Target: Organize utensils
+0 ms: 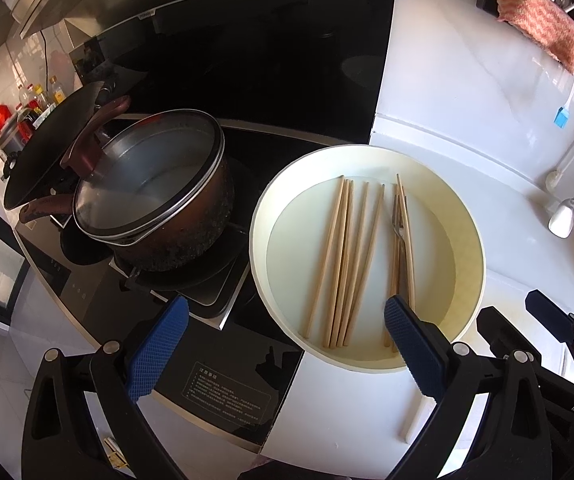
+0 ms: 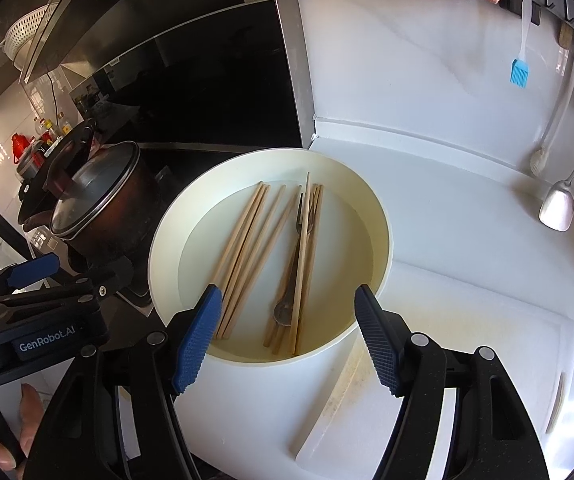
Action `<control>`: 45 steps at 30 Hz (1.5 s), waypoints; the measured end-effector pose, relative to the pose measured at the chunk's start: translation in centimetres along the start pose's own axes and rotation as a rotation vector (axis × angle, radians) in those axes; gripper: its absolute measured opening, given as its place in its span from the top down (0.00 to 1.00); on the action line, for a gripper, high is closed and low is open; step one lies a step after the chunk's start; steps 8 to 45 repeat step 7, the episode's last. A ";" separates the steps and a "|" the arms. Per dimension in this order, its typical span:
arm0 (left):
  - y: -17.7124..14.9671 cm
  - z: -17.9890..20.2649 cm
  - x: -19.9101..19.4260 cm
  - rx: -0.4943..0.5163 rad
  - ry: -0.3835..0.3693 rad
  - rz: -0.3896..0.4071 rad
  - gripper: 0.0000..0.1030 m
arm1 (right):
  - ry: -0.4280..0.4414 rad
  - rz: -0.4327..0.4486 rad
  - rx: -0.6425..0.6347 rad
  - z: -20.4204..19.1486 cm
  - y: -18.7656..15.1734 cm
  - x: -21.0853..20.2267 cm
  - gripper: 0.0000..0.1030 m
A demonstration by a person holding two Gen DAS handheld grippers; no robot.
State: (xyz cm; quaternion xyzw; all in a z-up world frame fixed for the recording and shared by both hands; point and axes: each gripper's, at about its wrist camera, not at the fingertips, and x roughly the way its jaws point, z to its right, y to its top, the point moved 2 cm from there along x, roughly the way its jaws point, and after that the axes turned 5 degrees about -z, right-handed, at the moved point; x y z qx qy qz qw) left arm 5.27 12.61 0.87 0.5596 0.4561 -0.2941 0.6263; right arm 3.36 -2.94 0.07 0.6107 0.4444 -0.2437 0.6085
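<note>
Left wrist view: white counter [image 1: 467, 184] beside a black stove [image 1: 247, 80], both running toward the wall.
Pot: brown, glass lid on, standing on the stove just left of the bowl [image 1: 159, 200].
Bowl: cream, round, on the counter at the stove's edge [image 1: 475, 248].
Chopsticks: wooden, lying loose in the bowl in two bunches [image 1: 343, 256].
Fork: metal, among the right bunch [image 2: 297, 240].
Left gripper: jaws apart, empty, above the bowl's near rim [image 1: 287, 344].
Right gripper: jaws apart, empty, over the bowl's near rim [image 2: 287, 340].

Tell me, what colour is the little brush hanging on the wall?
Bright blue bristles on the brush, with a white handle; clearest in the right wrist view.
</note>
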 end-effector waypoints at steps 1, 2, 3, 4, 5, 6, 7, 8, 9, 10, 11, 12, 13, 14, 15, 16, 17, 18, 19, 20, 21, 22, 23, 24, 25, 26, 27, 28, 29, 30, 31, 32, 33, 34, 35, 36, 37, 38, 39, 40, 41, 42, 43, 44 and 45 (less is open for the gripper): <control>0.0 0.0 0.0 -0.001 0.001 -0.004 0.06 | 0.000 0.000 0.001 0.0 0.0 0.0 0.36; 0.1 0.0 0.1 -0.002 -0.001 -0.008 0.06 | -0.001 -0.002 0.002 0.0 0.0 0.0 0.36; 0.1 0.0 0.1 -0.003 0.000 -0.011 0.06 | 0.000 -0.003 0.003 0.0 0.0 0.1 0.36; 0.1 -0.1 0.1 -0.003 0.004 -0.012 0.06 | 0.000 -0.003 0.003 0.0 0.0 0.1 0.36; 0.2 -0.1 0.2 -0.003 0.005 -0.015 0.06 | 0.001 -0.004 0.003 0.0 0.1 0.1 0.36; 0.2 -0.1 0.2 -0.002 0.004 -0.017 0.06 | 0.000 -0.004 0.003 0.0 0.1 0.1 0.36; 0.2 -0.1 0.2 -0.003 0.003 -0.018 0.06 | -0.001 -0.004 0.004 0.0 0.0 0.1 0.36; 0.2 -0.1 0.2 -0.003 0.003 -0.018 0.06 | -0.001 -0.004 0.004 0.0 0.0 0.1 0.36; 0.2 -0.1 0.2 -0.003 0.003 -0.018 0.06 | -0.001 -0.004 0.004 0.0 0.0 0.1 0.36; 0.2 -0.1 0.2 -0.003 0.003 -0.018 0.06 | -0.001 -0.004 0.004 0.0 0.0 0.1 0.36; 0.2 -0.1 0.2 -0.003 0.003 -0.018 0.06 | -0.001 -0.004 0.004 0.0 0.0 0.1 0.36; 0.2 -0.1 0.2 -0.003 0.003 -0.018 0.06 | -0.001 -0.004 0.004 0.0 0.0 0.1 0.36; 0.2 -0.1 0.2 -0.003 0.003 -0.018 0.06 | -0.001 -0.004 0.004 0.0 0.0 0.1 0.36; 0.2 -0.1 0.2 -0.003 0.003 -0.018 0.06 | -0.001 -0.004 0.004 0.0 0.0 0.1 0.36; 0.2 -0.1 0.2 -0.003 0.003 -0.018 0.06 | -0.001 -0.004 0.004 0.0 0.0 0.1 0.36; 0.2 -0.1 0.2 -0.003 0.003 -0.018 0.06 | -0.001 -0.004 0.004 0.0 0.0 0.1 0.36; 0.2 -0.1 0.2 -0.003 0.003 -0.018 0.06 | -0.001 -0.004 0.004 0.0 0.0 0.1 0.36; 0.2 -0.1 0.2 -0.003 0.003 -0.018 0.06 | -0.001 -0.004 0.004 0.0 0.0 0.1 0.36; 0.2 -0.1 0.2 -0.003 0.003 -0.018 0.06 | -0.001 -0.004 0.004 0.0 0.0 0.1 0.36; 0.2 -0.1 0.2 -0.003 0.003 -0.018 0.06 | -0.001 -0.004 0.004 0.0 0.0 0.1 0.36; 0.2 -0.1 0.2 -0.003 0.003 -0.018 0.06 | -0.001 -0.004 0.004 0.0 0.0 0.1 0.36; 0.2 -0.1 0.2 -0.003 0.003 -0.018 0.06 | -0.001 -0.004 0.004 0.0 0.0 0.1 0.36; 0.2 -0.1 0.2 -0.003 0.003 -0.018 0.06 | -0.001 -0.004 0.004 0.0 0.0 0.1 0.36; 0.2 -0.1 0.2 -0.003 0.003 -0.018 0.06 | -0.001 -0.004 0.004 0.0 0.0 0.1 0.36; 0.2 -0.1 0.2 -0.003 0.003 -0.018 0.06 | -0.001 -0.004 0.004 0.0 0.0 0.1 0.36; 0.2 -0.1 0.2 -0.003 0.003 -0.018 0.06 | -0.001 -0.004 0.004 0.0 0.0 0.1 0.36; 0.2 -0.1 0.2 -0.003 0.003 -0.018 0.06 | -0.001 -0.004 0.004 0.0 0.0 0.1 0.36; 0.2 -0.1 0.2 -0.003 0.003 -0.018 0.06 | -0.001 -0.004 0.004 0.0 0.0 0.1 0.36; 0.2 -0.1 0.2 -0.003 0.003 -0.018 0.06 | -0.001 -0.004 0.004 0.0 0.0 0.1 0.36; 0.2 -0.1 0.2 -0.003 0.003 -0.018 0.06 | -0.001 -0.004 0.004 0.0 0.0 0.1 0.36; 0.2 -0.1 0.2 -0.003 0.003 -0.018 0.06 | -0.001 -0.004 0.004 0.0 0.0 0.1 0.36; 0.2 -0.1 0.2 -0.003 0.003 -0.018 0.06 | -0.001 -0.004 0.004 0.0 0.0 0.1 0.36; 0.2 -0.1 0.2 -0.003 0.003 -0.018 0.06 | -0.001 -0.004 0.004 0.0 0.0 0.1 0.36; 0.2 -0.1 0.2 -0.003 0.003 -0.018 0.06 | -0.001 -0.004 0.004 0.0 0.0 0.1 0.36; 0.2 -0.1 0.2 -0.003 0.003 -0.018 0.06 | -0.001 -0.004 0.004 0.0 0.0 0.1 0.36; 0.2 -0.1 0.2 -0.003 0.003 -0.018 0.06 | -0.001 -0.004 0.004 0.0 0.0 0.1 0.36; 0.2 -0.1 0.2 -0.003 0.003 -0.018 0.06 | -0.001 -0.004 0.004 0.0 0.0 0.1 0.36; 0.2 -0.1 0.2 -0.003 0.003 -0.018 0.06 | -0.001 -0.004 0.004 0.0 0.0 0.1 0.36; 0.2 -0.1 0.2 -0.003 0.003 -0.018 0.06 | -0.001 -0.004 0.004 0.0 0.0 0.1 0.36; 0.2 -0.1 0.2 -0.003 0.003 -0.018 0.06 | -0.001 -0.004 0.004 0.0 0.0 0.1 0.36; 0.2 -0.1 0.2 -0.003 0.003 -0.018 0.06 | -0.001 -0.004 0.004 0.0 0.0 0.1 0.36; 0.2 -0.1 0.2 -0.003 0.003 -0.018 0.06 | -0.001 -0.004 0.004 0.0 0.0 0.1 0.36; 0.2 -0.1 0.2 -0.003 0.003 -0.018 0.06 | -0.001 -0.004 0.004 0.0 0.0 0.1 0.36; 0.2 -0.1 0.2 -0.003 0.003 -0.018 0.06 | -0.001 -0.004 0.004 0.0 0.0 0.1 0.36; 0.2 -0.1 0.2 -0.003 0.003 -0.018 0.06 | -0.001 -0.004 0.004 0.0 0.0 0.1 0.36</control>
